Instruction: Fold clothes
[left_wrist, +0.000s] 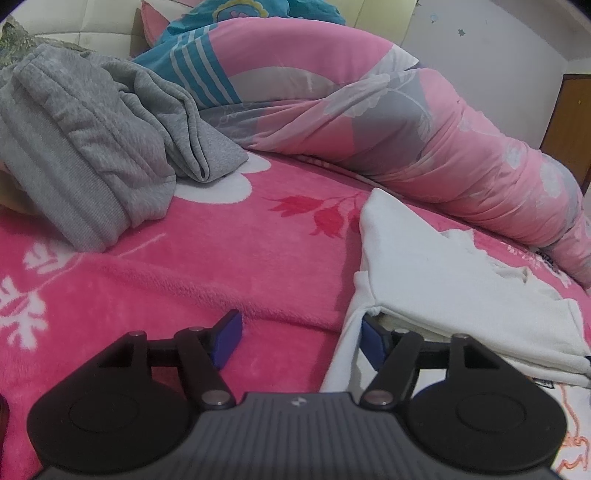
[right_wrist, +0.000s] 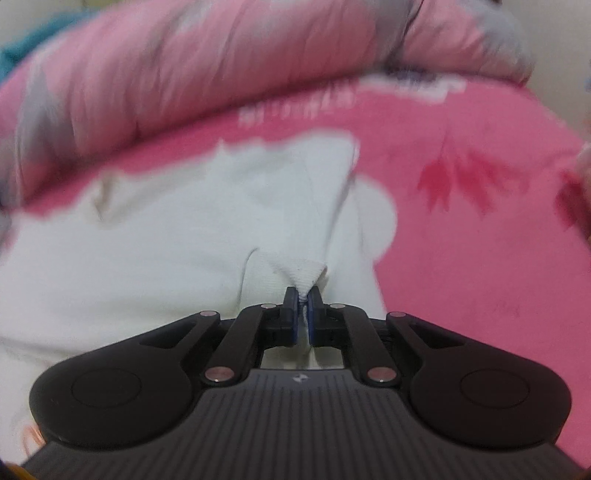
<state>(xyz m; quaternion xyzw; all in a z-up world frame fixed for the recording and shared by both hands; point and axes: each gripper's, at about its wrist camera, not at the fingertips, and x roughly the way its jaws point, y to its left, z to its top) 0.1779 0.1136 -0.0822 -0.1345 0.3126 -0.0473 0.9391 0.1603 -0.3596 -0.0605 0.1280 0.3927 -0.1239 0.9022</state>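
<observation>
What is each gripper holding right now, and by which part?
The right gripper pinches a bunched fold of the white garment. The left gripper is open, holding nothing, beside the garment's folded edge.

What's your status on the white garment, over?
Right gripper shut on white garment. Left gripper open beside its folded edge. Grey clothes well clear.

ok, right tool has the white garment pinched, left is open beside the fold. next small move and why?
Probably close the left tool on the folded edge of the white garment. Its jaws stand open with only the one pad at that edge, nothing gripped, while the right tool is already clamped on a pinch of the same cloth. Both corners held would let the fold carry evenly over the pink blanket.
</observation>
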